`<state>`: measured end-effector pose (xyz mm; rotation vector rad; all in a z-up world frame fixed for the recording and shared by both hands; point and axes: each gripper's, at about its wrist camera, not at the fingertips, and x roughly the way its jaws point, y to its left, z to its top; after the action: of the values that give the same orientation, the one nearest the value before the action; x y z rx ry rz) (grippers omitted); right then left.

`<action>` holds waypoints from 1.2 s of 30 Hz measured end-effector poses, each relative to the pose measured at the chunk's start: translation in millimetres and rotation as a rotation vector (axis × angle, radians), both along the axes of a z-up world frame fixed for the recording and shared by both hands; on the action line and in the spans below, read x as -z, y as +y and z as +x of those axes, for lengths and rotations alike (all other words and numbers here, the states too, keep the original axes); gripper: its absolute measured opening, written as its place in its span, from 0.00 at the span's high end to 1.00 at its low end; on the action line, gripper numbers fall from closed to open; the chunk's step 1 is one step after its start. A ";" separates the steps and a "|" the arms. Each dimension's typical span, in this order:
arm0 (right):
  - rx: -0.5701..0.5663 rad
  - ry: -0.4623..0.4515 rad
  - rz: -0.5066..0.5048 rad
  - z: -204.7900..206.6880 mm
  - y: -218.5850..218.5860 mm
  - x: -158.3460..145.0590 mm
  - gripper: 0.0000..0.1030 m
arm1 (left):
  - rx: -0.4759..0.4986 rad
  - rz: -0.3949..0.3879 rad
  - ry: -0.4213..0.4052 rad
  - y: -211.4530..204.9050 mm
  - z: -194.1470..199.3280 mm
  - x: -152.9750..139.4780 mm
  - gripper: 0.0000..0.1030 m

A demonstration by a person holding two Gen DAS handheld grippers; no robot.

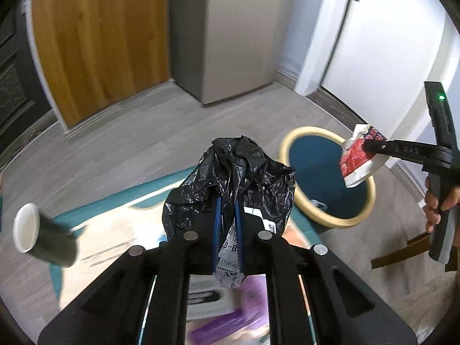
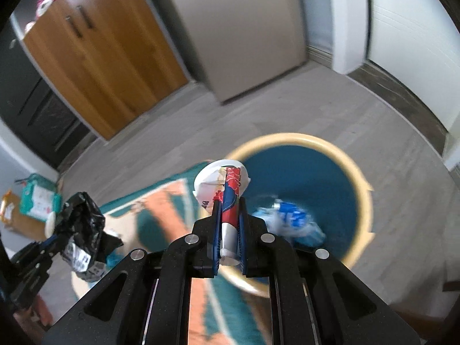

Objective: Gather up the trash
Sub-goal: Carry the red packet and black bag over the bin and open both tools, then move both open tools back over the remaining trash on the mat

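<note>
The black bag [image 1: 230, 181] is showing as thin crinkled plastic film, glossy, catching light along its creases; a printed paper label [image 1: 230, 247] is lying against it. Right of the bag, the crushed cup [image 1: 359, 158] is looking like coated paper, white with a smooth red and blue print. The bin [image 1: 327, 218] below that cup is showing a matt teal inside and a smooth cream rim, probably plastic. Behind the bin, the cabinet [image 1: 97, 43] is gleaming as varnished orange wood, and the floor [image 1: 143, 132] is looking like pale matt wood-grain boards. Both grippers' frames are looking like matt black plastic with brushed metal pins.
</note>
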<state>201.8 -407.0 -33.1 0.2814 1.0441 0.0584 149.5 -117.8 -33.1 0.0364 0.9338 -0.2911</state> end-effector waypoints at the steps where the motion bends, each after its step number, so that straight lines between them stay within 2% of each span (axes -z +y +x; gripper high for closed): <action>1: 0.017 0.012 -0.004 -0.2 -10.1 5.0 0.89 | 0.016 0.000 0.002 -11.0 2.5 2.6 0.91; 9: 0.090 0.095 -0.006 -0.5 -48.8 35.6 0.89 | 0.144 0.004 0.031 -94.4 15.1 31.9 0.91; 15: 0.077 0.068 0.000 0.2 -50.1 33.1 0.88 | 0.230 0.037 0.049 -145.1 18.9 53.4 0.91; 17: 0.078 0.045 0.007 0.3 -48.4 28.8 0.80 | 0.240 0.029 0.030 -152.4 17.1 54.2 0.91; 18: 0.081 0.033 0.002 -0.2 -47.8 27.0 0.71 | 0.237 0.009 0.009 -152.6 17.4 51.1 0.91; 19: 0.083 0.026 -0.005 -0.8 -47.4 25.6 0.64 | 0.230 -0.009 -0.013 -152.0 15.6 47.0 0.89; 20: 0.083 0.023 -0.011 -1.5 -46.5 24.6 0.62 | 0.220 -0.028 -0.030 -150.4 15.6 42.7 0.86; 21: 0.082 0.023 -0.016 -1.3 -46.2 24.7 0.61 | 0.217 -0.043 -0.031 -149.1 15.2 40.7 0.76; 22: 0.082 0.025 -0.018 -0.4 -47.2 26.0 0.59 | 0.214 -0.058 -0.032 -147.2 15.3 38.8 0.57; 23: 0.084 0.028 -0.018 -0.2 -47.3 27.4 0.58 | 0.198 -0.060 -0.037 -143.8 14.9 36.9 0.45; 29: 0.105 0.027 -0.002 2.1 -46.1 25.9 0.45 | 0.152 -0.084 -0.029 -119.5 17.7 30.1 0.43; 36: 0.079 0.003 -0.017 2.3 -27.4 17.6 0.28 | 0.126 -0.057 -0.036 -89.9 9.0 23.0 0.36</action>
<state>204.1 -434.4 -50.6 0.3073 1.0347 -0.0218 158.5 -207.7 -56.1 0.0478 0.8882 -0.4320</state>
